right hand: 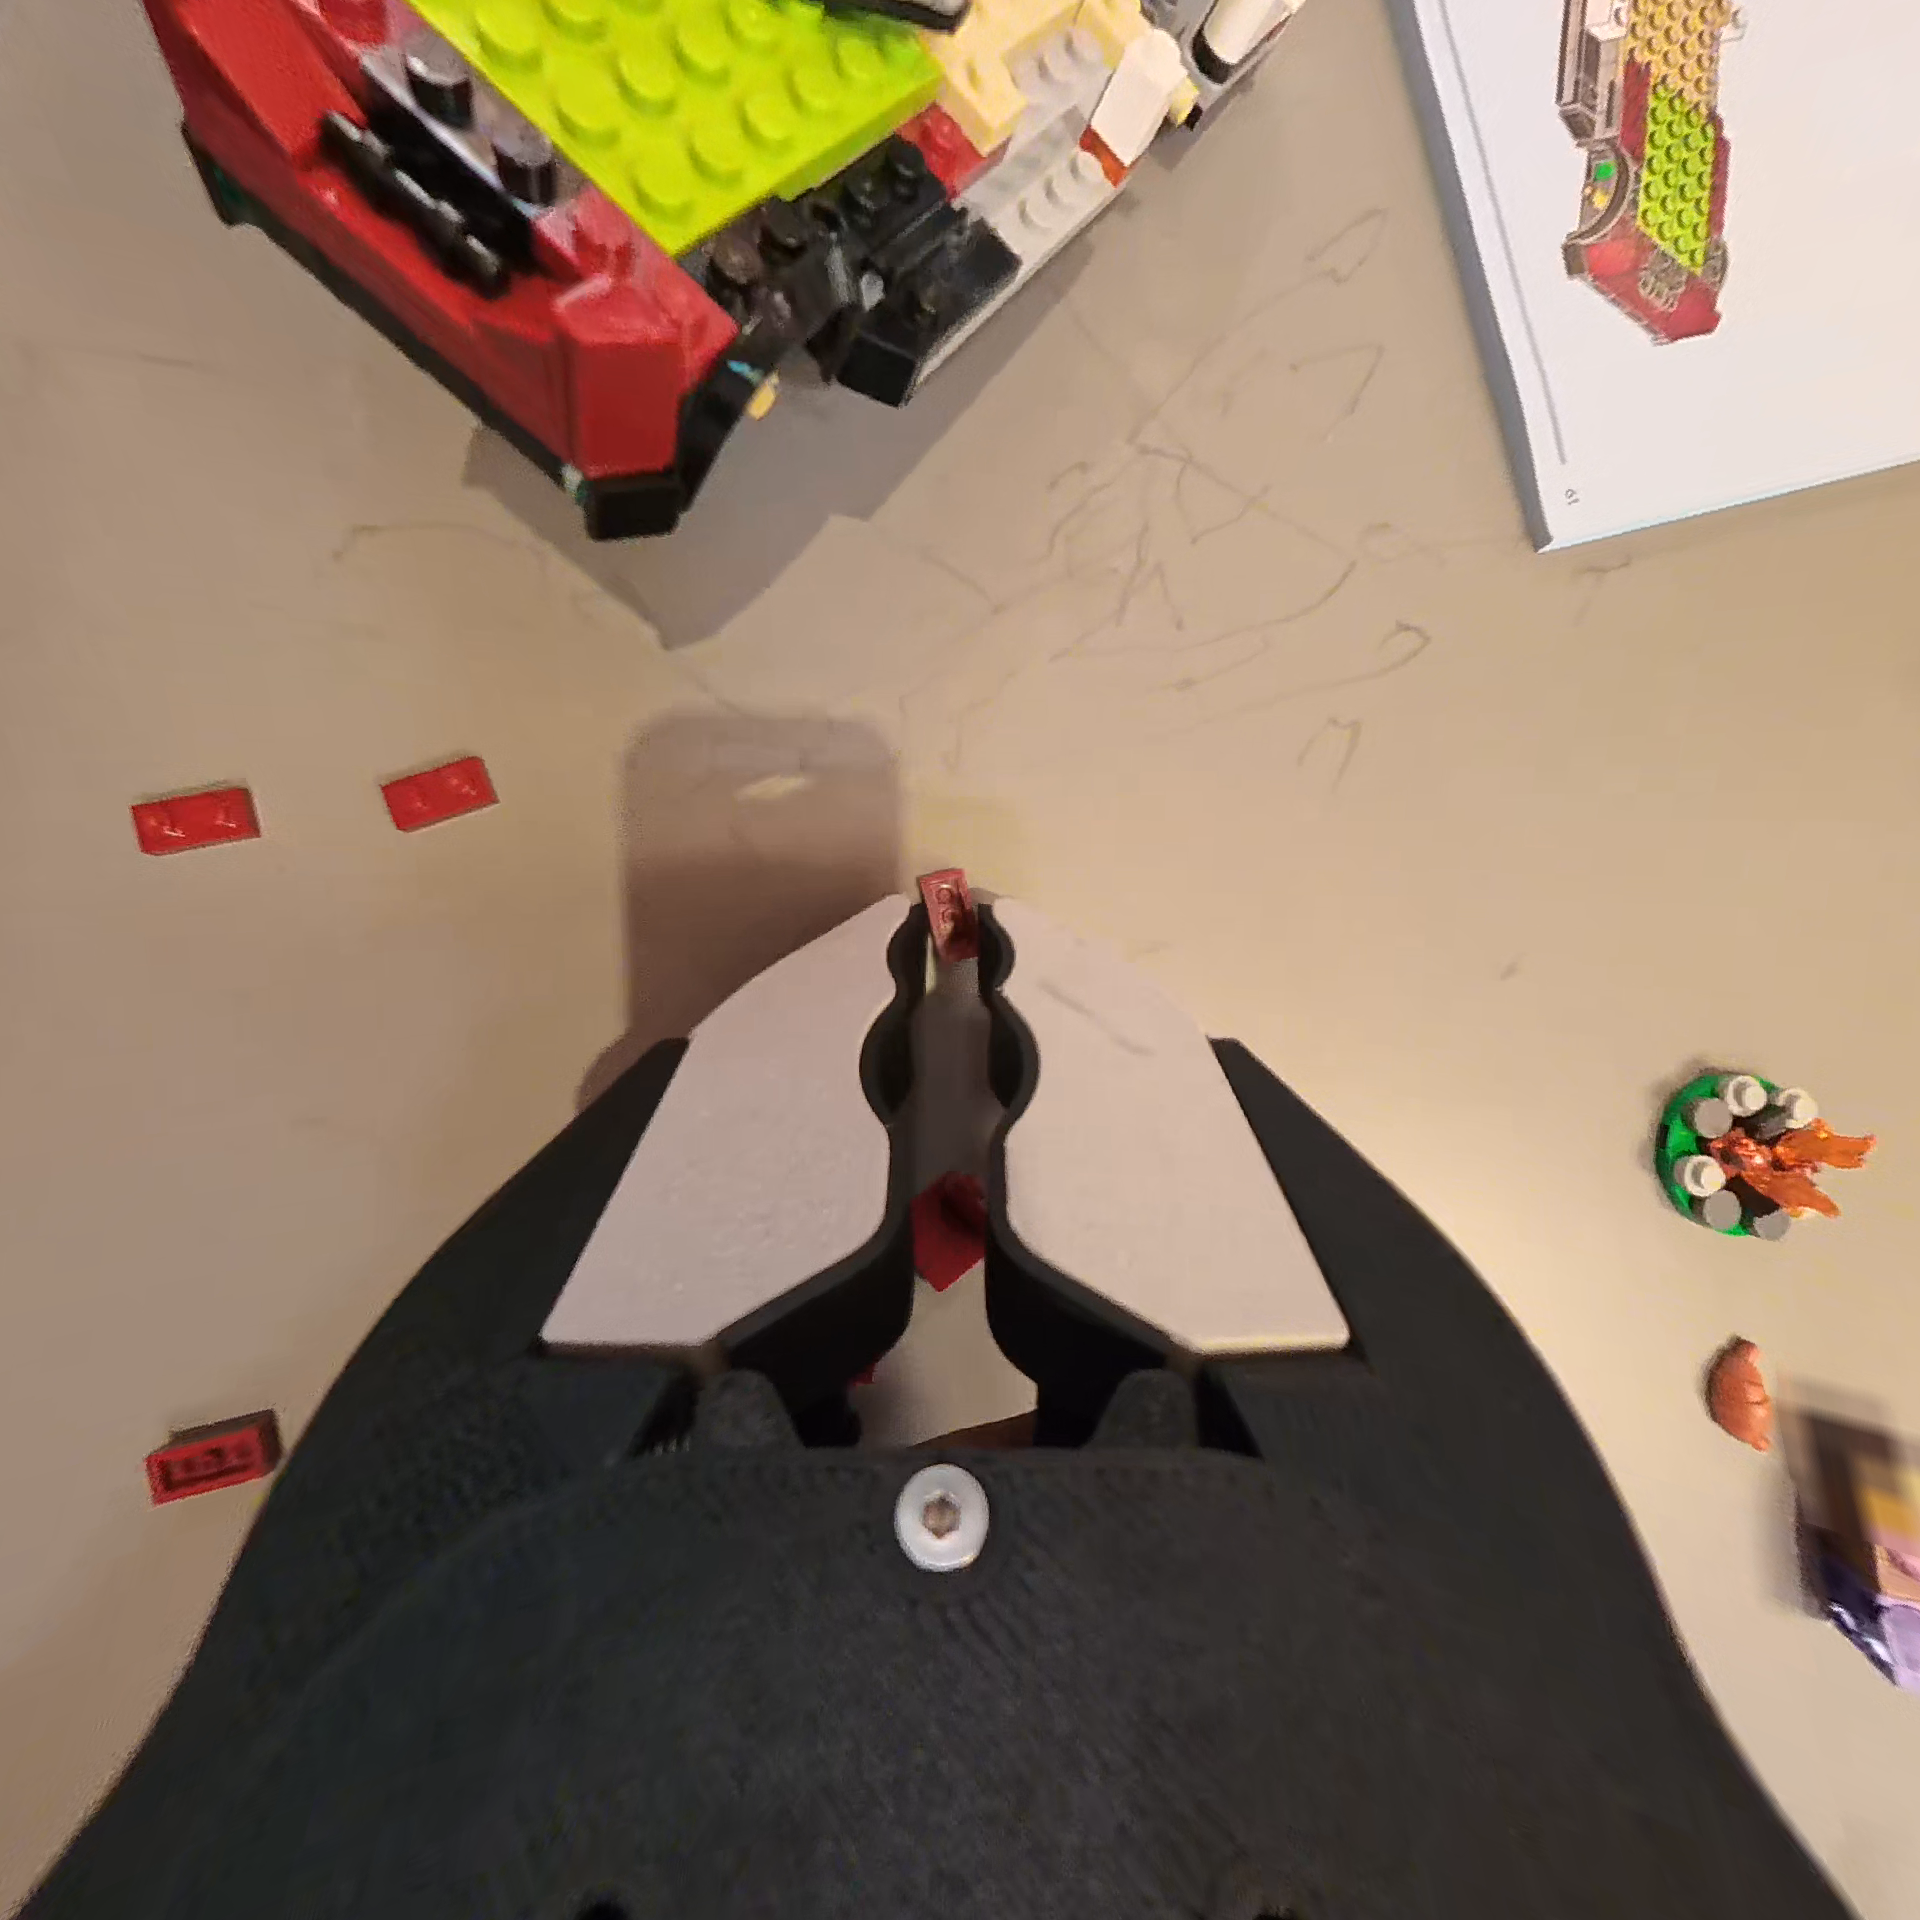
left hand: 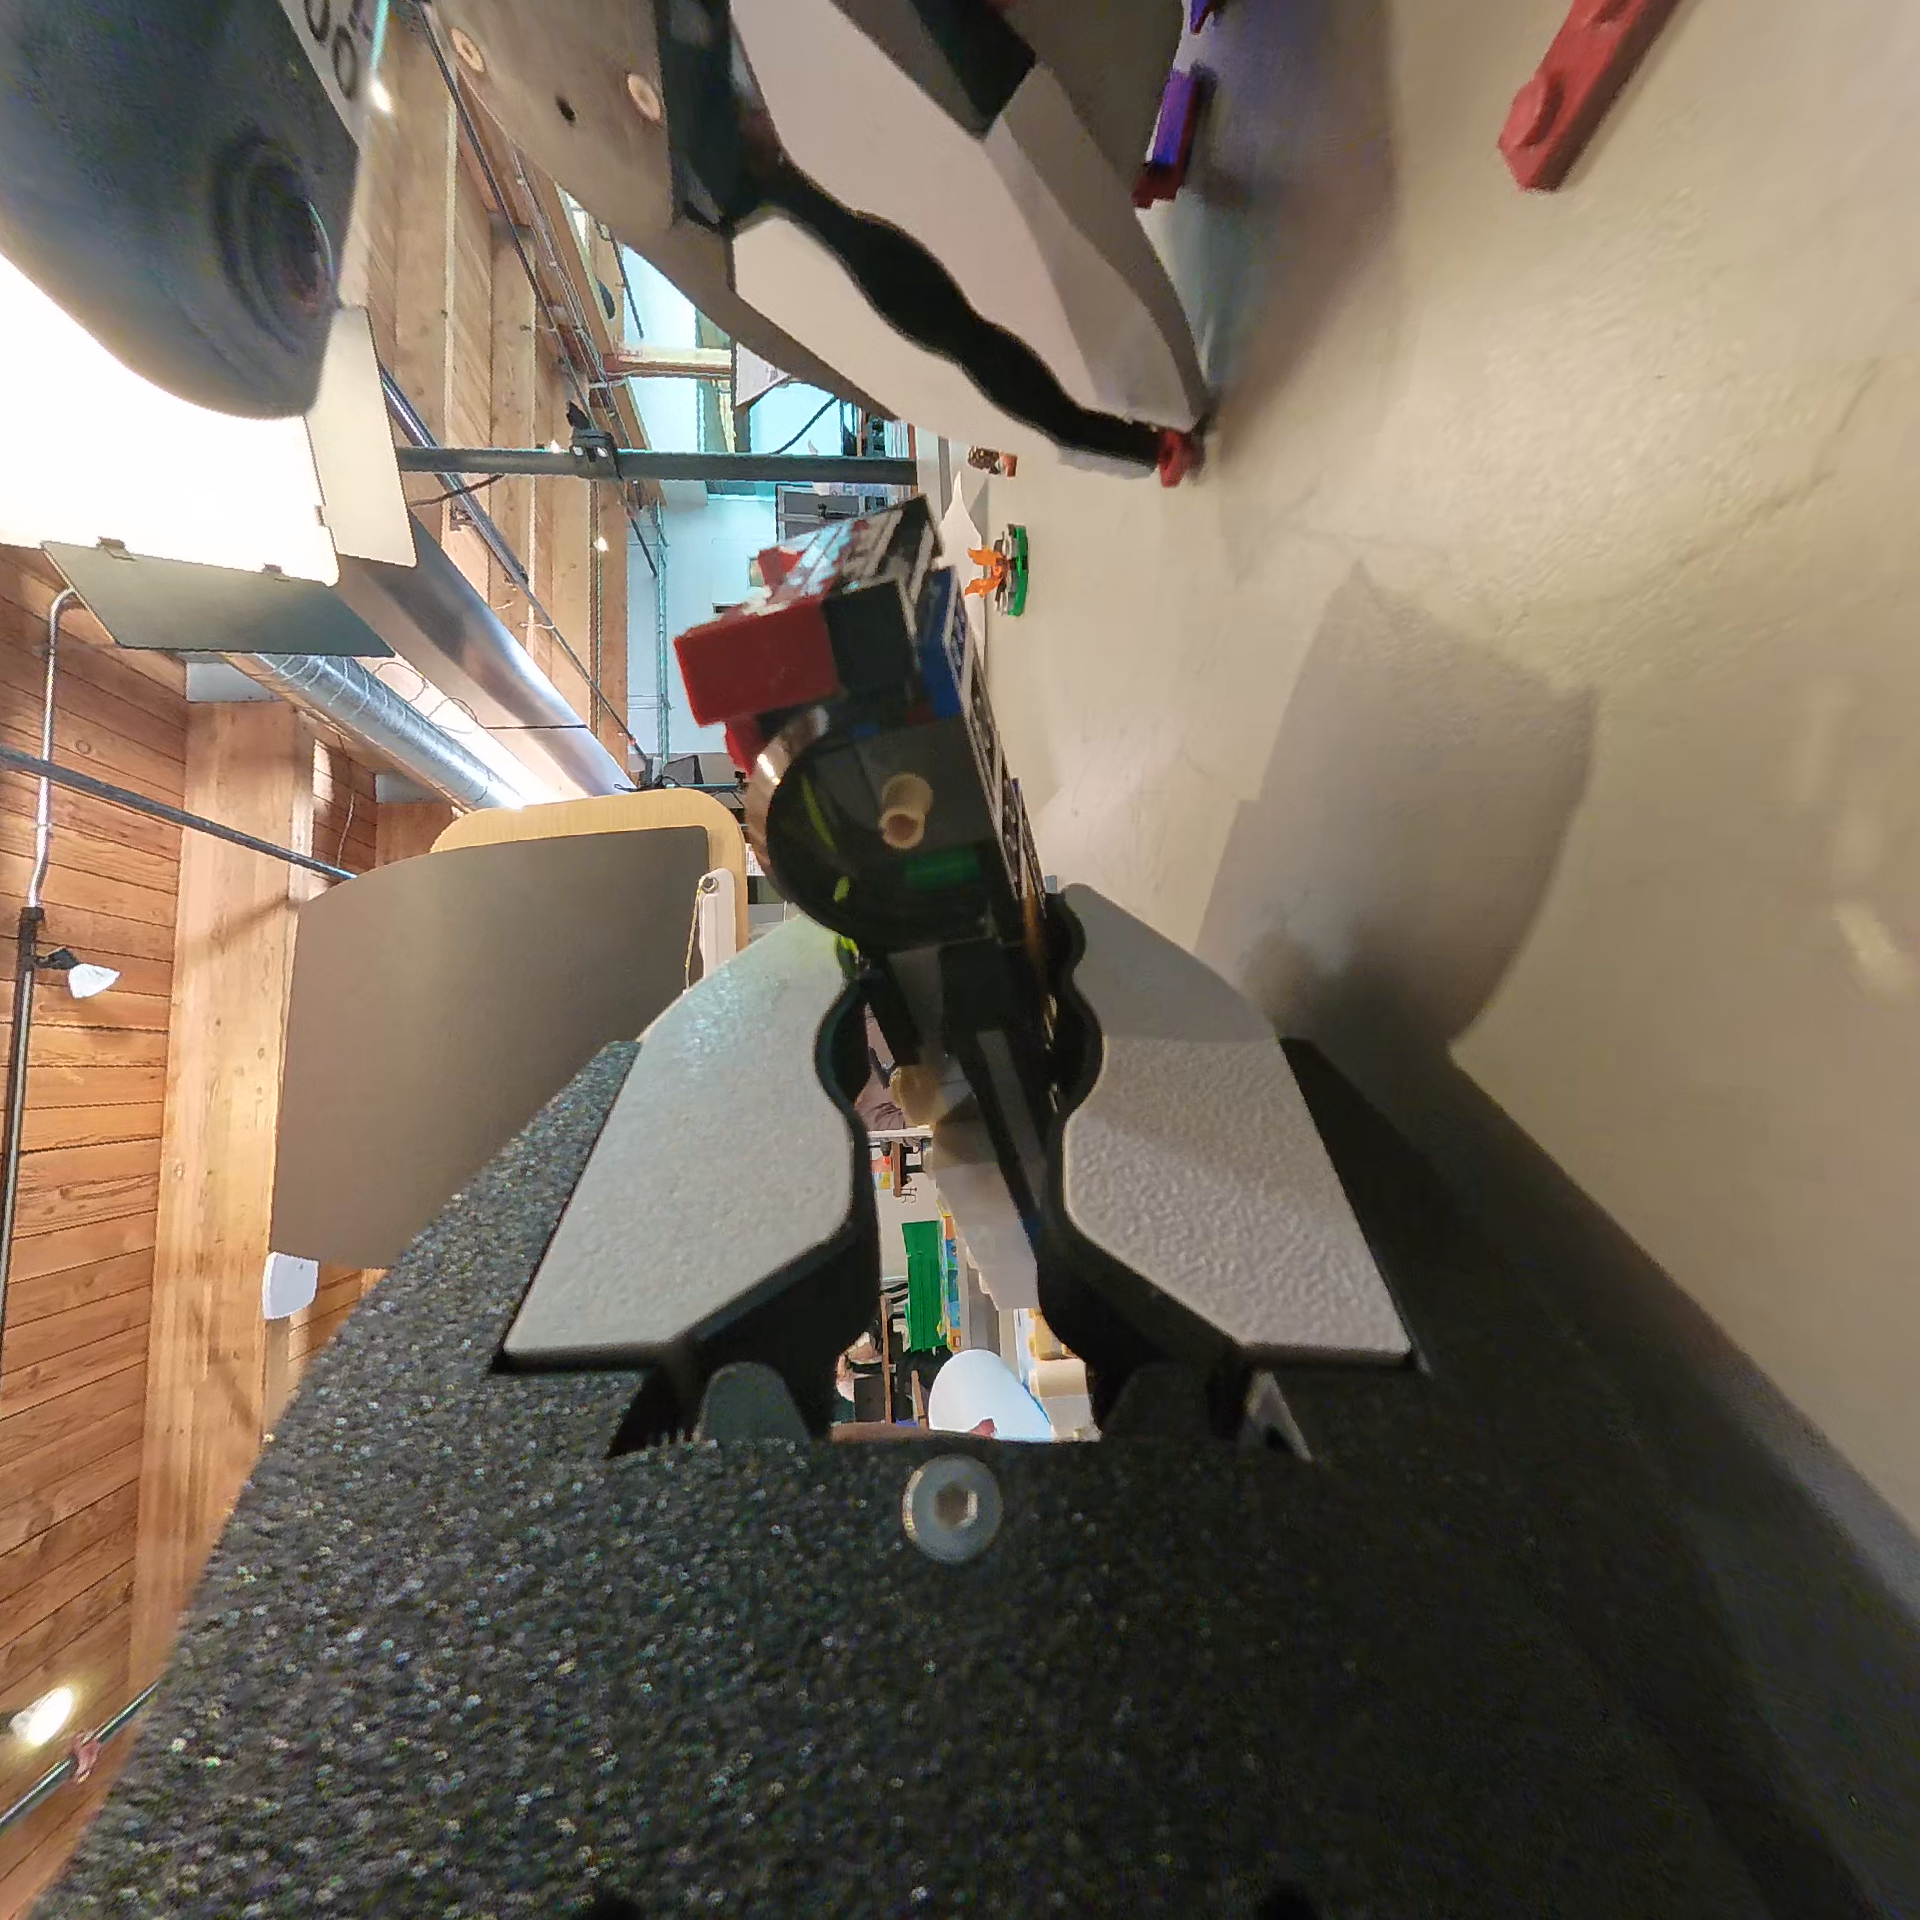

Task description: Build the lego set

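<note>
Clamping a brick model [left hand: 914, 790] between its pads, the left tool [left hand: 961, 997] holds it up off the beige counter [left hand: 1558, 520], tilted on its side. The model is mostly black, with a red block at its far end, blue along one edge, a small green piece and a tan peg sticking out of its side. Its near end runs back between the two fingers, and both pads press on it.

The right tool [right hand: 951, 920] is closed on a small dark-red plate [right hand: 948, 914] — pinched at the very fingertips, standing on edge, just above or at the counter [right hand: 1143, 675]; which, I cannot tell. In the left wrist view the same tool [left hand: 1169, 442] shows at the top, its tips down at the counter with the red bit between them.

About the right tool:
- Ahead and to the left, a large model [right hand: 582, 208] with red sides, a lime-green studded top, and black, white and cream bricks.
- Top right, an open instruction booklet [right hand: 1683, 260] lying flat.
- Left, two red plates [right hand: 195, 819] [right hand: 438, 793] side by side and apart, and a third red piece [right hand: 213, 1455] nearer the camera.
- Under the gap between the fingers, another red piece [right hand: 951, 1231] on the counter.
- Right, a round green piece [right hand: 1745, 1158] with grey studs and orange bits — a small brown piece [right hand: 1740, 1392] lies nearer.
</note>
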Available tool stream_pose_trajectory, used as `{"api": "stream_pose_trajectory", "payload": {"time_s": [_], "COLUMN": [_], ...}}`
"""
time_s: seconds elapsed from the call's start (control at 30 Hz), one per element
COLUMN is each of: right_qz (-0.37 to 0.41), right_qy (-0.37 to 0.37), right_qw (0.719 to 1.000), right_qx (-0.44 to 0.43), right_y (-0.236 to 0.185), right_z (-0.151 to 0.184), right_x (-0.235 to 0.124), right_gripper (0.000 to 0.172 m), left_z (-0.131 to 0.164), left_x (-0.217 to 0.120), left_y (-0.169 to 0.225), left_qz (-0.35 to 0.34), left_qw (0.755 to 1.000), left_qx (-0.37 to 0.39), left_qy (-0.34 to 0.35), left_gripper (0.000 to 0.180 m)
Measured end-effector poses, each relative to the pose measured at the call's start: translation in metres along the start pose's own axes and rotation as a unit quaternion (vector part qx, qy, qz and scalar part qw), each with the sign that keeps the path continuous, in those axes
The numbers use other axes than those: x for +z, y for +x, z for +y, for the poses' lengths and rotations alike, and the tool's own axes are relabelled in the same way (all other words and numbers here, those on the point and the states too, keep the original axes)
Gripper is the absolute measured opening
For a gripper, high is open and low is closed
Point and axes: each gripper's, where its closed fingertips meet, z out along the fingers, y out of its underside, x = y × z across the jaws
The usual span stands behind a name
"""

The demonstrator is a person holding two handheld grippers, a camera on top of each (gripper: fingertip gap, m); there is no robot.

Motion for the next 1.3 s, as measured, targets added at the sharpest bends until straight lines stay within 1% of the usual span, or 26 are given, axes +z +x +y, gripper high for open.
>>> {"api": "stream_pose_trajectory", "payload": {"time_s": [0.03,0.1,0.2,0.27,0.33,0.43,0.53,0.7,0.8,0.9,1.07,1.2,1.3], "right_qz": [0.015,0.036,0.056,0.062,0.061,0.063,0.040,-0.036,-0.092,-0.123,-0.136,-0.135,-0.126], "right_qy": [0.006,0.036,0.103,0.131,0.140,0.119,0.101,0.084,0.074,0.070,0.063,0.050,0.048], "right_qw": [1.000,0.998,0.990,0.985,0.984,0.986,0.989,0.989,0.984,0.977,0.978,0.978,0.979], "right_qx": [-0.014,-0.045,-0.081,-0.089,-0.089,-0.094,-0.096,-0.115,-0.136,-0.157,-0.148,-0.149,-0.150], "right_y": [0.001,-0.003,-0.014,-0.019,-0.022,-0.022,-0.027,-0.058,-0.084,-0.102,-0.107,-0.107,-0.104], "right_z": [-0.002,-0.012,-0.033,-0.038,-0.037,-0.025,-0.016,-0.010,-0.007,-0.005,-0.004,-0.001,0.000], "right_x": [-0.001,-0.009,-0.028,-0.037,-0.041,-0.041,-0.039,-0.037,-0.035,-0.030,-0.018,-0.014,-0.014], "right_gripper": [0.008,0.008,0.009,0.014,0.017,0.020,0.021,0.021,0.021,0.020,0.019,0.007,0.006], "left_z": [0.000,0.000,0.001,0.002,0.002,0.003,0.005,0.006,0.003,0.000,-0.006,-0.012,-0.016], "left_x": [0.000,-0.001,-0.002,-0.002,-0.002,-0.003,-0.003,-0.004,-0.006,-0.006,-0.004,-0.001,0.000], "left_y": [0.000,-0.001,-0.003,-0.003,-0.003,-0.004,-0.004,-0.004,-0.004,-0.003,0.001,0.004,0.007], "left_qz": [0.000,-0.001,-0.002,-0.002,-0.002,-0.001,-0.001,0.000,-0.002,-0.002,-0.002,-0.002,-0.004], "left_qw": [1.000,1.000,1.000,1.000,1.000,1.000,1.000,1.000,1.000,1.000,1.000,0.999,0.999], "left_qx": [-0.001,-0.002,-0.008,-0.010,-0.012,-0.016,-0.017,-0.018,-0.016,-0.014,-0.001,0.013,0.027], "left_qy": [0.000,0.000,0.001,0.000,-0.001,-0.002,-0.004,-0.003,0.000,0.003,0.019,0.030,0.039], "left_gripper": [0.032,0.032,0.032,0.032,0.032,0.032,0.032,0.032,0.032,0.032,0.032,0.032,0.032]}}
